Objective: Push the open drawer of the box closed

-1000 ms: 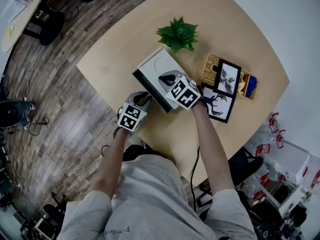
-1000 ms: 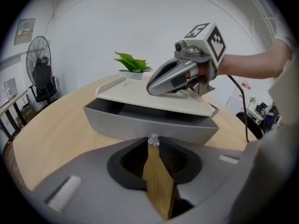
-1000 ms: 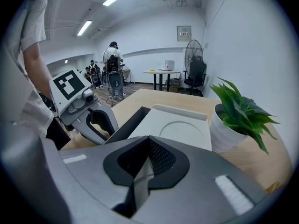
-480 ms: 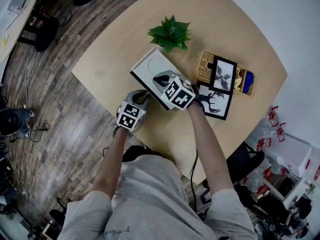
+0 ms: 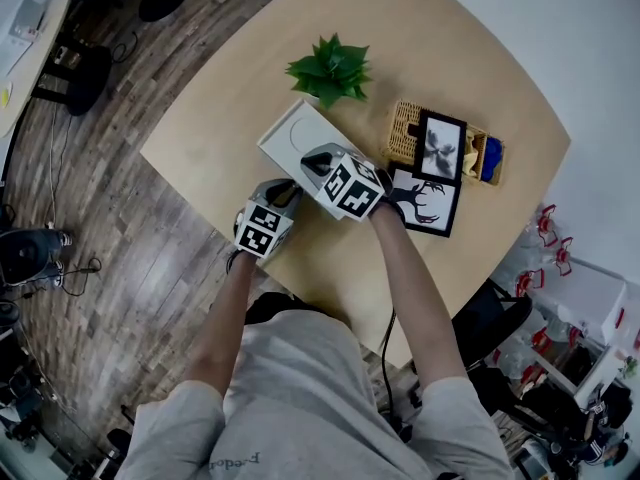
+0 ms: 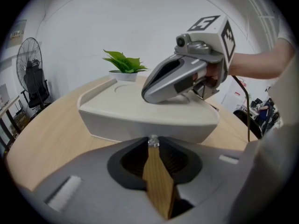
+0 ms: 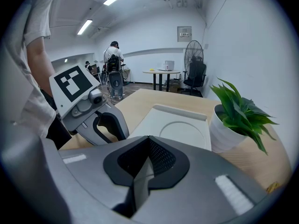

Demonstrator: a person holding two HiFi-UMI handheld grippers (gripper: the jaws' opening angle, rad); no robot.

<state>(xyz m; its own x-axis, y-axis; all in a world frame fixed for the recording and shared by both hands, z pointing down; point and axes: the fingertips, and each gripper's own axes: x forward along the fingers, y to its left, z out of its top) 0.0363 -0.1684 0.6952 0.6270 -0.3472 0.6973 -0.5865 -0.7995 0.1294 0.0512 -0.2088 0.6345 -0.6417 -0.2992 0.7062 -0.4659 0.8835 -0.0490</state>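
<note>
Head view has the white box [image 5: 292, 136] lying on the round wooden surface [image 5: 200, 138], just beside a potted plant [image 5: 328, 68]. Its long axis runs from upper left to lower right, and its front face is turned toward the person. The left gripper [image 5: 290, 188], fingers pressed together, has its tips right at that front face, which looks flush. The right gripper [image 5: 310, 156], fingers likewise pressed together, lies on the box's top.

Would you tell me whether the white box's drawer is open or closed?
Closed, it seems: the front of the box looks flush, with nothing sticking out.
</note>
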